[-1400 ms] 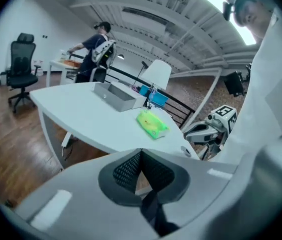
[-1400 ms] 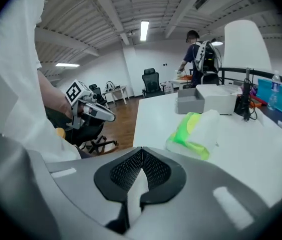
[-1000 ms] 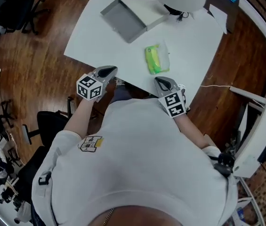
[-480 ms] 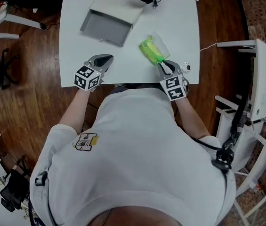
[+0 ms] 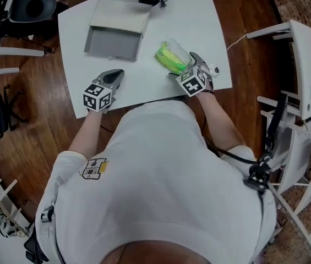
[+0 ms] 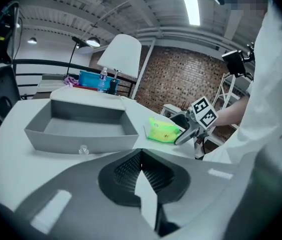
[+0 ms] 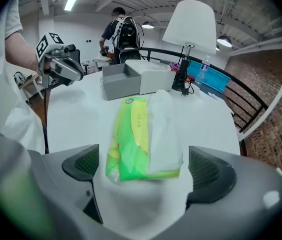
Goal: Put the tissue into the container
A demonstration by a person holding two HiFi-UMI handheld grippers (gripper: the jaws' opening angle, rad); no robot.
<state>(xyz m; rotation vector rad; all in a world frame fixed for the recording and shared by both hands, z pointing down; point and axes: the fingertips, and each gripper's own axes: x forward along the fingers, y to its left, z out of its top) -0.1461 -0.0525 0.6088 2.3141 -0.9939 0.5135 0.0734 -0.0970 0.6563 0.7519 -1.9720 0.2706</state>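
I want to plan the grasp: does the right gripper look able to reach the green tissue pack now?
Probably yes. The right gripper has its jaws opening, and the tissue pack lies on the table between them, untouched by either pad, with nothing in the way.

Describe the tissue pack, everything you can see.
The tissue pack is a soft, bright green plastic packet with white tissue bunched out of its top. It lies flat on the white table, near the front edge, apart from the grey container. It sits between the jaws of the right gripper, which are opening; neither pad touches it.
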